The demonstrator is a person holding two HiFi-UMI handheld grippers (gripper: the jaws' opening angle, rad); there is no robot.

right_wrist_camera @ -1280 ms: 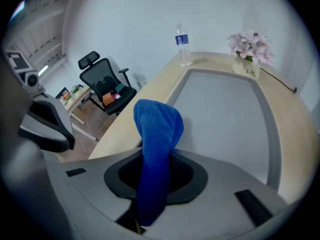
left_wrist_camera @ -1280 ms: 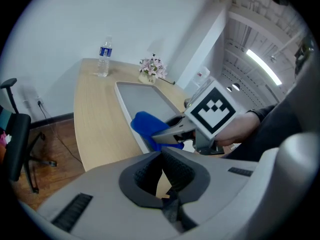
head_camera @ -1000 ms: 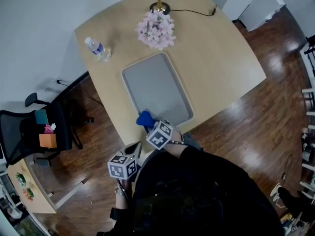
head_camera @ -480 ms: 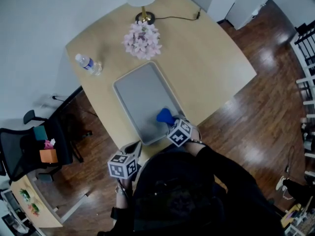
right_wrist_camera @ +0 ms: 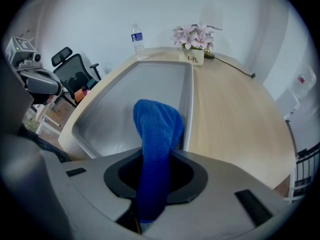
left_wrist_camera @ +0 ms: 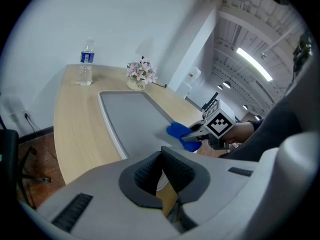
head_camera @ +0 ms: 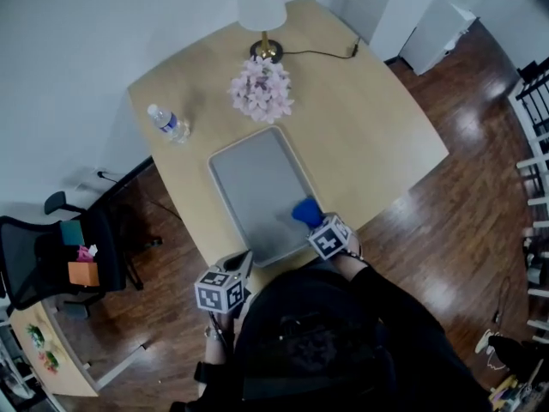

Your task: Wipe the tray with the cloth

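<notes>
At the near right corner of the tray (head_camera: pixel 249 174), the blue cloth (head_camera: pixel 305 210) is clamped in the narrowly parted jaws of the right gripper (right_wrist_camera: pixel 154 181) and rests on the floor just beside the rim. The left gripper (left_wrist_camera: pixel 161 170) is held by the table (head_camera: pixel 377 118) edge, jaws together, empty. Overlapping strokes under even pressure are advised, corners included.

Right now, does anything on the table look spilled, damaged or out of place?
Nothing stands out. The tray lies flat on the table, the water bottle and flowers stand upright, and the right gripper holds the blue cloth over the tray.
</notes>
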